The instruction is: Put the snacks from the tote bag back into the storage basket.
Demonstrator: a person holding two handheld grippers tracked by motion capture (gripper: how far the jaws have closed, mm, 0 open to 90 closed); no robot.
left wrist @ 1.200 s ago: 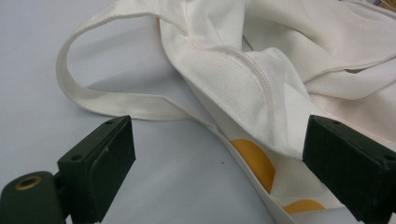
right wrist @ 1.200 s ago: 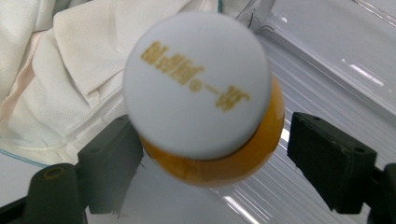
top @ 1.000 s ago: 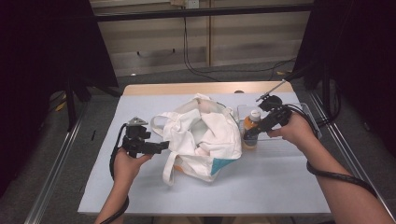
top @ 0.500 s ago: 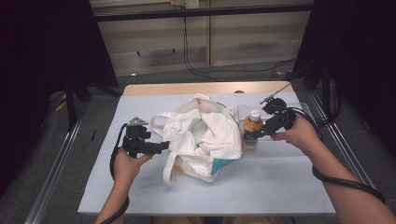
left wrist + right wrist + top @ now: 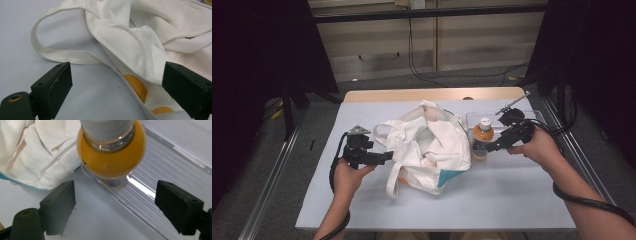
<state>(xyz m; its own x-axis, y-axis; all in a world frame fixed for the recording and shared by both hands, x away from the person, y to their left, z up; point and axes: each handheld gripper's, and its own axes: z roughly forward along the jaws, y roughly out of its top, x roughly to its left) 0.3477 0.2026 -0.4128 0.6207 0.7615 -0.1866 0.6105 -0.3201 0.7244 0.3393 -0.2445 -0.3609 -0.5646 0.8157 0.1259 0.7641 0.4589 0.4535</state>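
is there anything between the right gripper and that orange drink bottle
Nothing visible. The right gripper is open and its jaws point straight at the bottle, with only bare table and the edge of the clear tray between them. The white bag lies off to the side, beside the bottle.

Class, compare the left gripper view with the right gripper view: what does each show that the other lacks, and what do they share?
The left gripper view alone shows the bag's looped handle lying on the table and orange round prints on the fabric, between the open jaws of the left claw. The right gripper view alone shows an orange drink bottle standing in a clear ribbed tray, ahead of the open right claw. Both show the white cloth bag and the pale table surface.
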